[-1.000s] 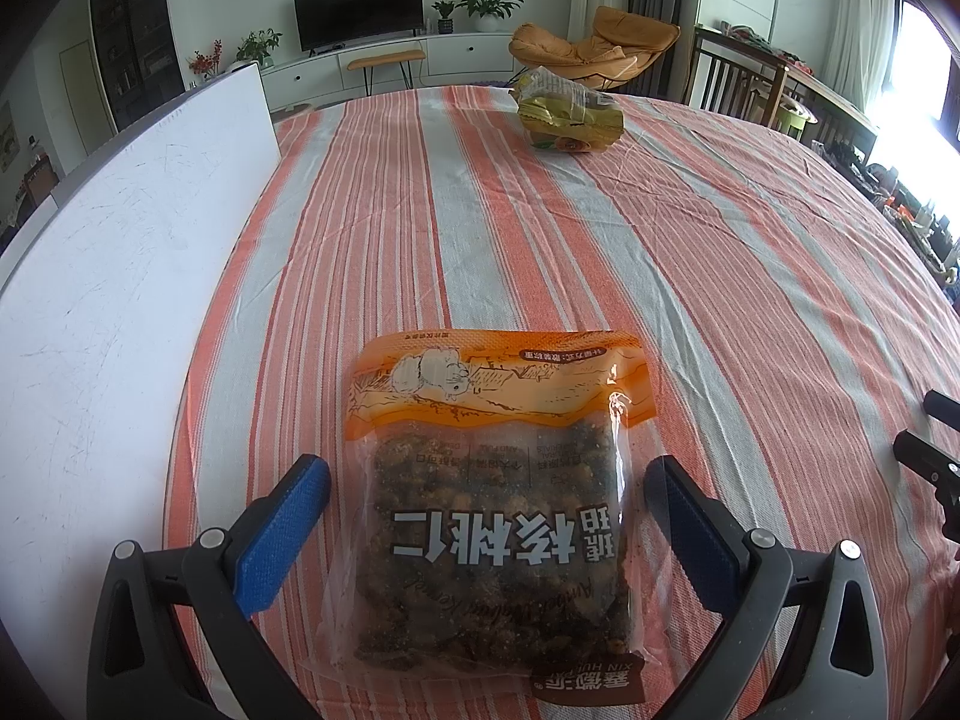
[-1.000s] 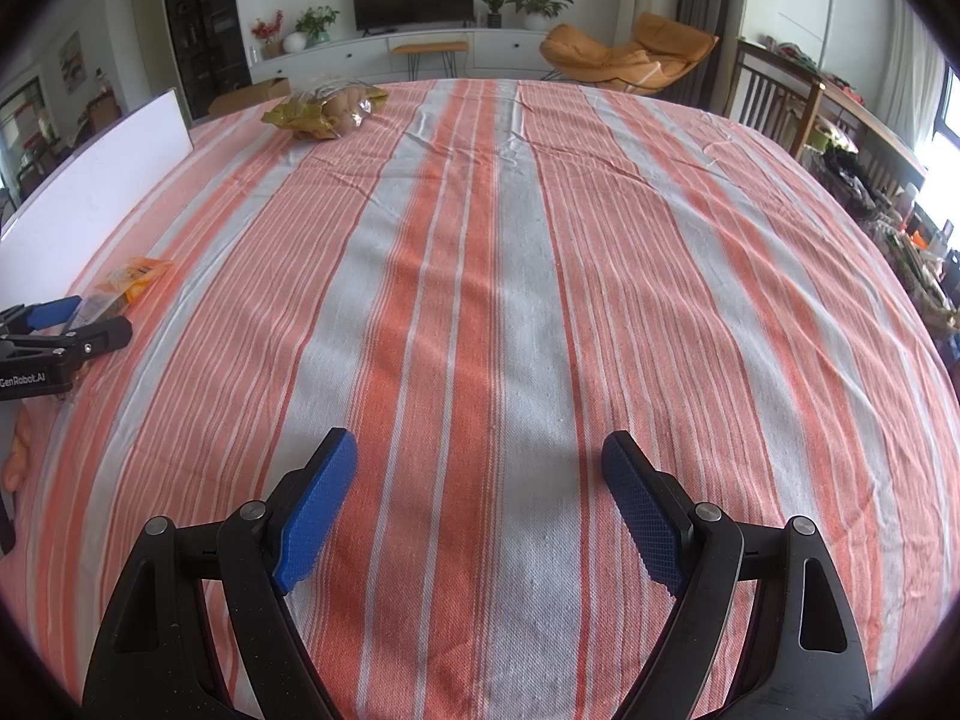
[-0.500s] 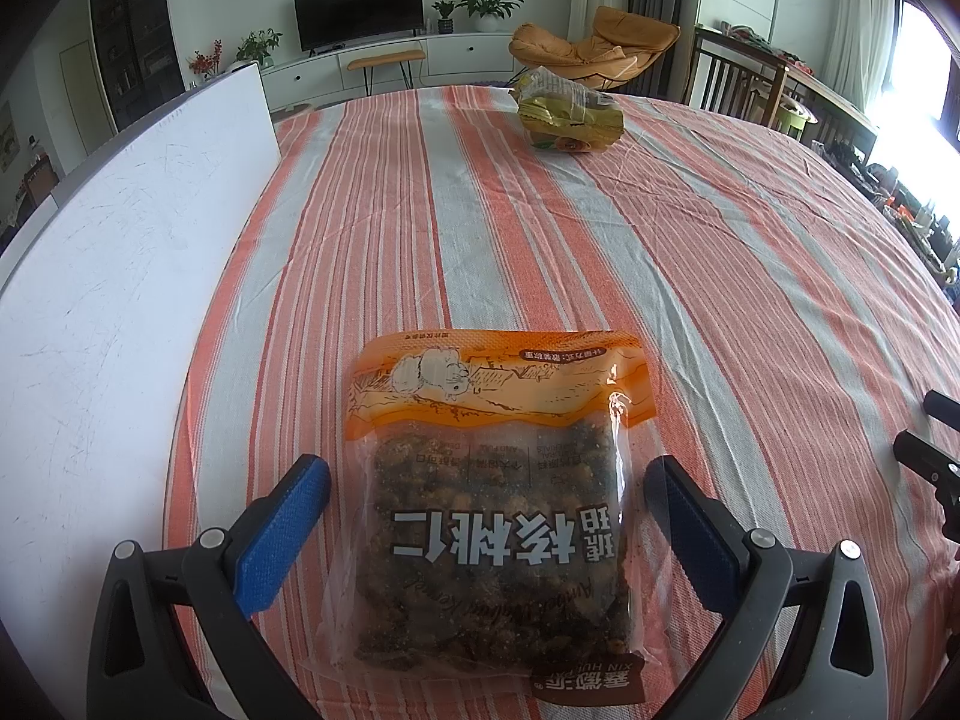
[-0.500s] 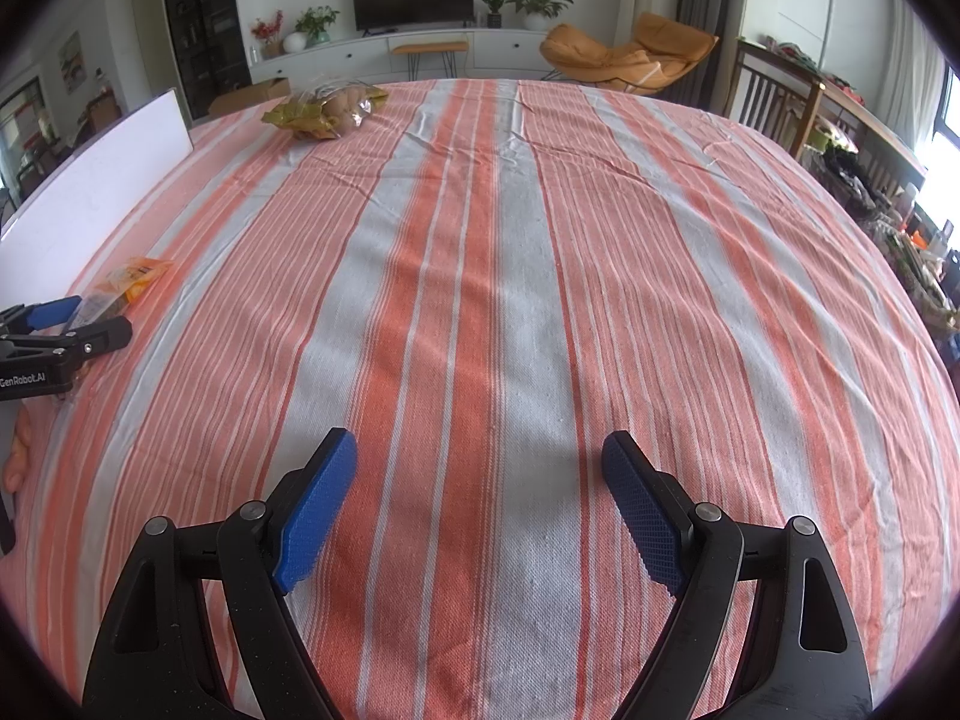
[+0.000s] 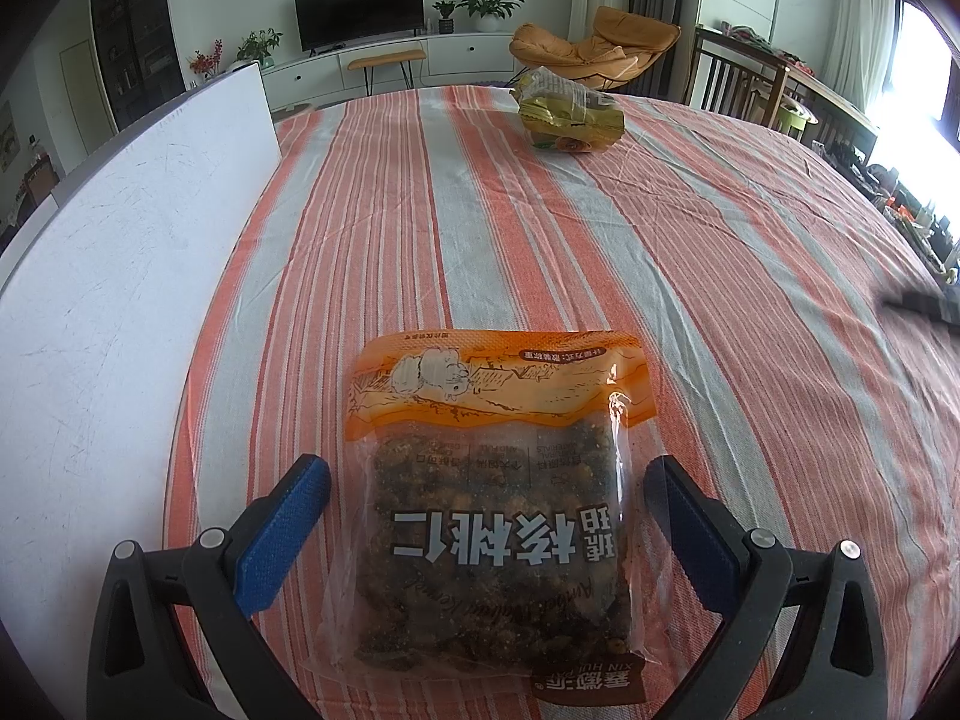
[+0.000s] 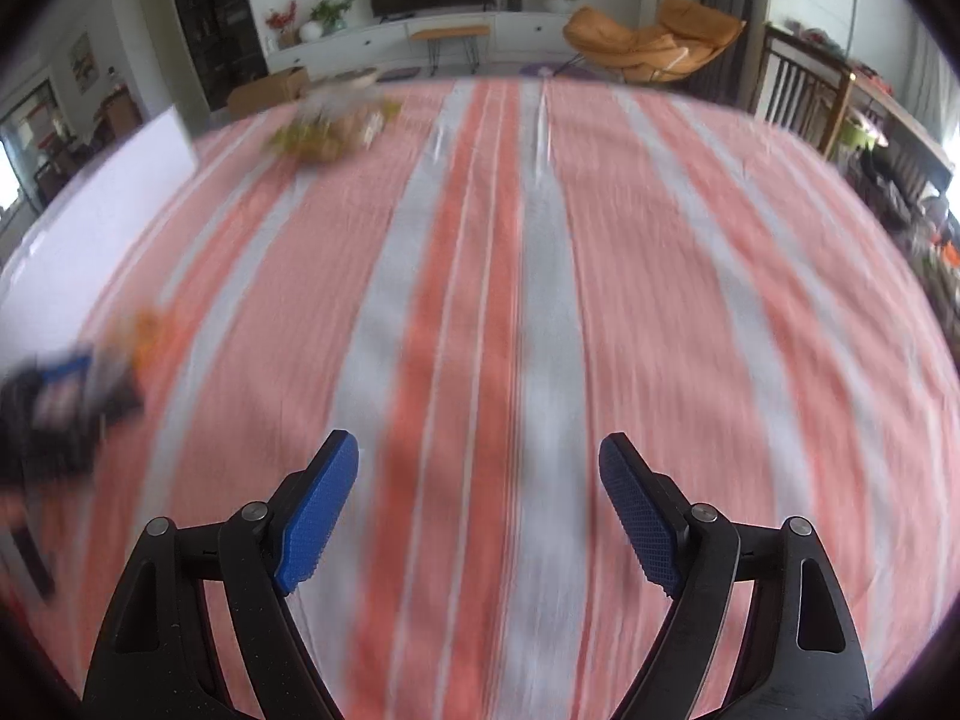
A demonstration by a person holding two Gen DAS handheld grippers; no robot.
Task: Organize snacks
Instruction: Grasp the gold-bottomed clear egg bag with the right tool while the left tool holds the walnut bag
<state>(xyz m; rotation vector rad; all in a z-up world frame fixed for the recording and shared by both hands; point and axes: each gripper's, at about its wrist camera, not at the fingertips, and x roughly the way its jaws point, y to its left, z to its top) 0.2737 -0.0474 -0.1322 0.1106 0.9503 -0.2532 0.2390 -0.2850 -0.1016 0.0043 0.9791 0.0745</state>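
An orange and clear bag of walnut snacks (image 5: 498, 504) lies flat on the striped tablecloth (image 5: 660, 228). My left gripper (image 5: 486, 480) is open, its blue pads on either side of the bag, apart from it. A yellow-green snack bag (image 5: 567, 114) sits at the far end of the table; it also shows blurred in the right wrist view (image 6: 327, 132). My right gripper (image 6: 480, 468) is open and empty above bare cloth. The left gripper (image 6: 66, 402) shows blurred at the left of the right wrist view.
A white board (image 5: 114, 252) stands along the table's left side. An orange lounge chair (image 5: 600, 48), wooden chairs (image 5: 744, 84) and a TV cabinet (image 5: 384, 60) stand beyond the far edge. The right gripper (image 5: 924, 306) shows blurred at the right edge.
The right gripper has moved: its view is now motion-blurred and the far snack bag has shifted right and down. The left gripper and walnut bag have not moved.
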